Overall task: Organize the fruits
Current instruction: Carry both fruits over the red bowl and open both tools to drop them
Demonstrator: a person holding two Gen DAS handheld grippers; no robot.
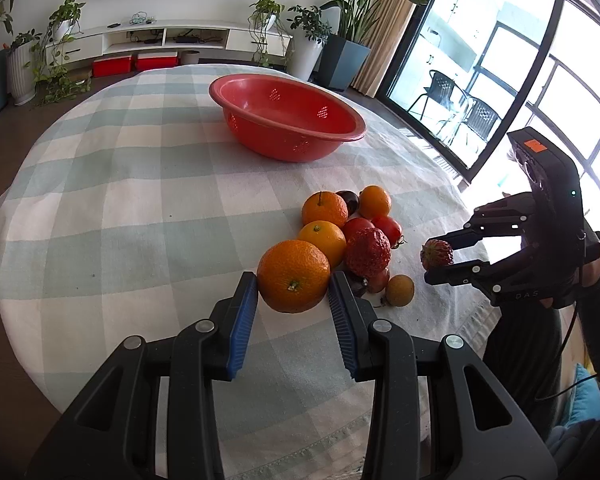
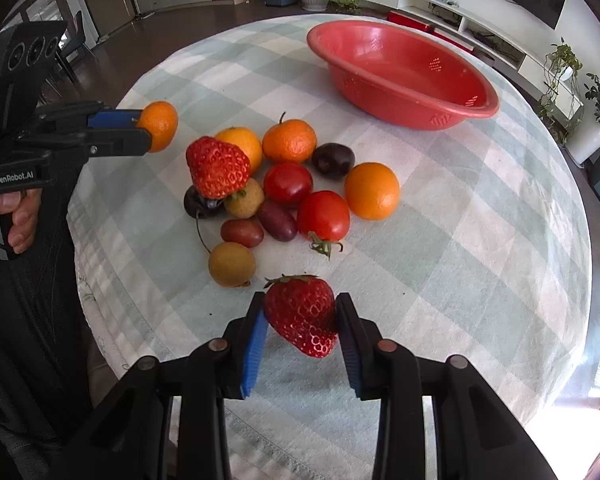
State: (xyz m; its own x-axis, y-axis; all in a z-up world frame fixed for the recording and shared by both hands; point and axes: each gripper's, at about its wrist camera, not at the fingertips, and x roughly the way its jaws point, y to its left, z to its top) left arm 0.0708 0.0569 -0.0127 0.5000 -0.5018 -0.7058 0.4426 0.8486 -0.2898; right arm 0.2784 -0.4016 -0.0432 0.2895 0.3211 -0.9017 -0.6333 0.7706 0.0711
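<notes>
My left gripper (image 1: pixel 293 285) is shut on an orange (image 1: pixel 293 281), held above the checked tablecloth; it also shows in the right wrist view (image 2: pixel 150 130) with the orange (image 2: pixel 160 125). My right gripper (image 2: pixel 301 312) is shut on a strawberry (image 2: pixel 304 314); in the left wrist view the right gripper (image 1: pixel 440 254) holds the strawberry (image 1: pixel 436 254) right of the fruit pile. The pile holds a second strawberry (image 2: pixel 217 168), oranges (image 2: pixel 371 191), tomatoes (image 2: pixel 323 216), dark cherries and small brown fruits. An empty red colander bowl (image 1: pixel 360 128) stands beyond the pile.
The round table has a checked cloth (image 1: pixel 140 200) whose edge falls away on all sides. Behind it are plants, a TV cabinet (image 1: pixel 160 38) and a glass door (image 1: pixel 480 80) on the right.
</notes>
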